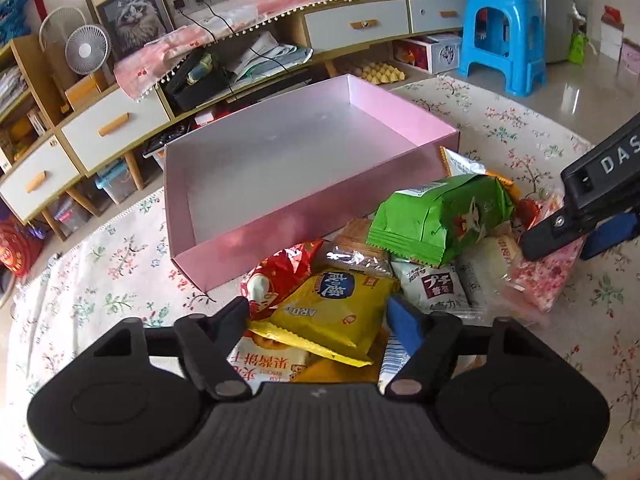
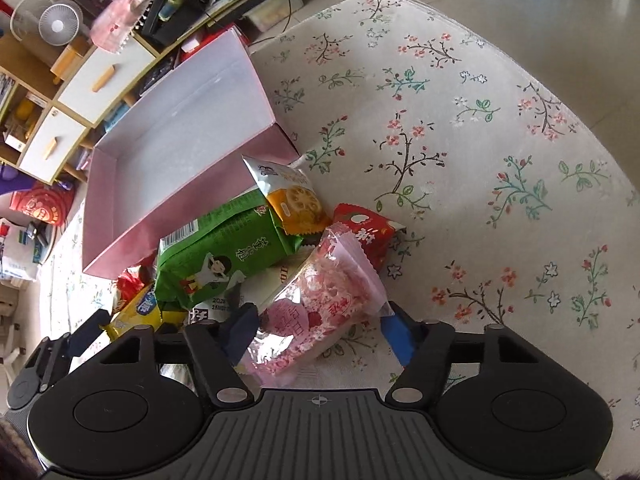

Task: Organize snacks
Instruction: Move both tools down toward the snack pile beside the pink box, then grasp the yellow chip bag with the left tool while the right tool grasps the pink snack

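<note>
Floral cloth, pink box, snacks heaped alongside.
Left gripper clamps yellow packet; right gripper clamps pink packet.

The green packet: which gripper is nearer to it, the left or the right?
Right, by a little. The right gripper is around the pink packet, which lies against the green packet. The left gripper is around the yellow packet, at the pile's near edge.
</note>
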